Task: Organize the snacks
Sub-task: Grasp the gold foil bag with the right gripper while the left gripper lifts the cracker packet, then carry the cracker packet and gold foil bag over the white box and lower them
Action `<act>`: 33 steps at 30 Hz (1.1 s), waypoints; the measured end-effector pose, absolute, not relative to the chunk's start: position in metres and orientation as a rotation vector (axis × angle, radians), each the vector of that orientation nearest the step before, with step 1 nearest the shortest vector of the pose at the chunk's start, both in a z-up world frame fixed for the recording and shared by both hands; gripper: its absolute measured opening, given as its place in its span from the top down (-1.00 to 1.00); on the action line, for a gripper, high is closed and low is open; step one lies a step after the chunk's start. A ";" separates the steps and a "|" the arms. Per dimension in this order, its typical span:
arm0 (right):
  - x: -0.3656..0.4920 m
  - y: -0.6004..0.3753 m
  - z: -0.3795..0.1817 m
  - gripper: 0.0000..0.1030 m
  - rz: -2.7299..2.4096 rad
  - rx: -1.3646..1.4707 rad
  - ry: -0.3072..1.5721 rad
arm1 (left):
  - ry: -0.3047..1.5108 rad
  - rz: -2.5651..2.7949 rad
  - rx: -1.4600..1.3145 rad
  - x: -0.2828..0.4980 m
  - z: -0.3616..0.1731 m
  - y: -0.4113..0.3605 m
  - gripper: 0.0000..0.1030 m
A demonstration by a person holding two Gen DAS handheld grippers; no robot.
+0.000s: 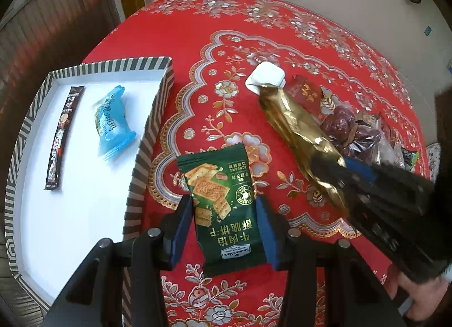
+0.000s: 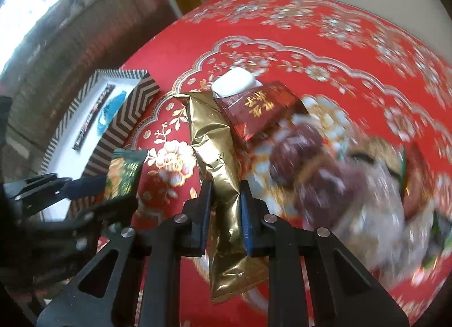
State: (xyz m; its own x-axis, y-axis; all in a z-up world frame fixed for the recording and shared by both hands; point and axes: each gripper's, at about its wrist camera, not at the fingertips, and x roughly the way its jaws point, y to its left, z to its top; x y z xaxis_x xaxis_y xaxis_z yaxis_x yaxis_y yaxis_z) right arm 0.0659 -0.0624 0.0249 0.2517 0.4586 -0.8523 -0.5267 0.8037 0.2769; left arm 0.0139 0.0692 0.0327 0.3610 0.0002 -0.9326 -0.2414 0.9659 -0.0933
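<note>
A green cracker packet (image 1: 217,180) hangs over the red tablecloth with my left gripper (image 1: 223,202) shut on its two sides, just right of the striped box (image 1: 113,67). My right gripper (image 2: 226,188) is shut on the lower part of a long crumpled gold packet (image 2: 212,135), whose far end reaches toward a white block (image 2: 237,81). In the left wrist view the right gripper (image 1: 341,174) comes in from the right with the gold packet (image 1: 293,126). In the right wrist view the left gripper's fingers (image 2: 82,185) and the green packet (image 2: 124,174) show at the left.
The striped box has a white floor holding a black coffee stick (image 1: 63,135) and a blue wrapped snack (image 1: 111,121). A dark red packet (image 1: 306,89) and a clear bag of red dates (image 1: 341,123) lie right of the gold packet. A hand (image 1: 418,296) grips the right tool.
</note>
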 end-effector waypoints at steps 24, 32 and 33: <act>0.023 -0.097 0.101 0.67 0.560 0.080 0.968 | 1.045 0.142 -0.110 0.021 0.077 0.063 0.07; 0.018 -0.074 0.110 0.67 0.581 0.069 0.946 | 1.017 0.175 -0.117 0.013 0.084 0.087 0.07; 0.018 -0.071 0.111 0.67 0.583 0.067 0.945 | 1.015 0.177 -0.119 0.012 0.085 0.090 0.07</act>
State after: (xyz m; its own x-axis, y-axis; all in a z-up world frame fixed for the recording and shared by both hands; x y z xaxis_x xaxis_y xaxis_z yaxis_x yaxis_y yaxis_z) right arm 0.0176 -0.0711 0.1110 0.4446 0.4987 -0.7441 -0.4414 0.8448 0.3025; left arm 0.0115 0.0903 0.0849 0.5148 0.0916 -0.8524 -0.2022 0.9792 -0.0169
